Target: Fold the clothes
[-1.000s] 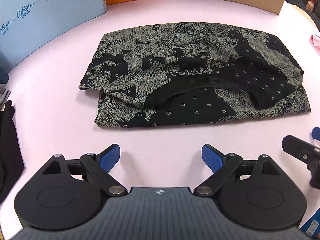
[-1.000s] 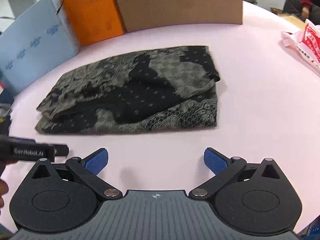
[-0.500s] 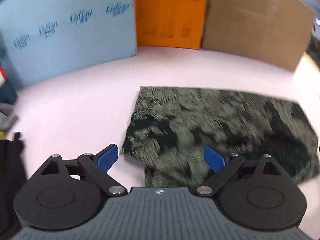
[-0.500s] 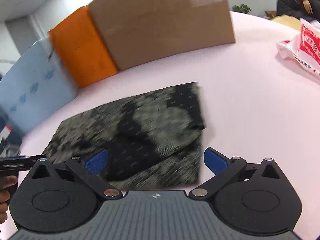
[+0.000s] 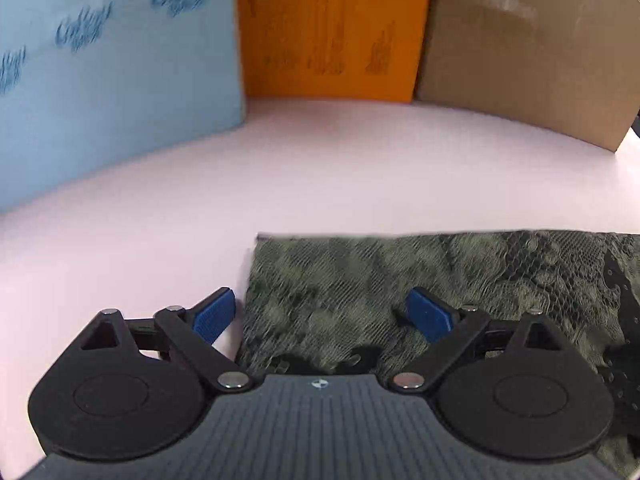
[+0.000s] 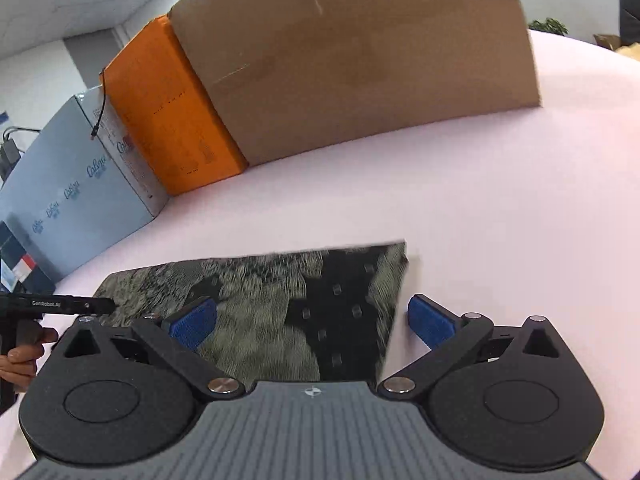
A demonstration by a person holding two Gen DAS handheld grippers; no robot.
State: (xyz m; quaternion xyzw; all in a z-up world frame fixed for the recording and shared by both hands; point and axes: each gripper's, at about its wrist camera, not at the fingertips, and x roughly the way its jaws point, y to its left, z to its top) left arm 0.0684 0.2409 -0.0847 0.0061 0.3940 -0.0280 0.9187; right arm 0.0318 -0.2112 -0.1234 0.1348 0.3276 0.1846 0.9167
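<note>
A folded black garment with a pale lace print lies flat on the pink table. It shows in the left wrist view (image 5: 460, 276) and in the right wrist view (image 6: 280, 300). My left gripper (image 5: 324, 316) is open, low over the garment's near left corner, its jaws straddling the left edge. My right gripper (image 6: 312, 320) is open over the garment's near right corner, its jaws straddling the right edge. Neither holds cloth. The garment's near edge is hidden under both gripper bodies.
A light blue box (image 5: 100, 80), an orange box (image 5: 332, 32) and a brown cardboard box (image 5: 528, 52) stand along the table's far side. The left gripper's handle and the hand on it (image 6: 24, 344) show at the right wrist view's left edge.
Both grippers have moved forward and down from in front of the garment to over its near corners. Both stay open. The garment has not moved.
</note>
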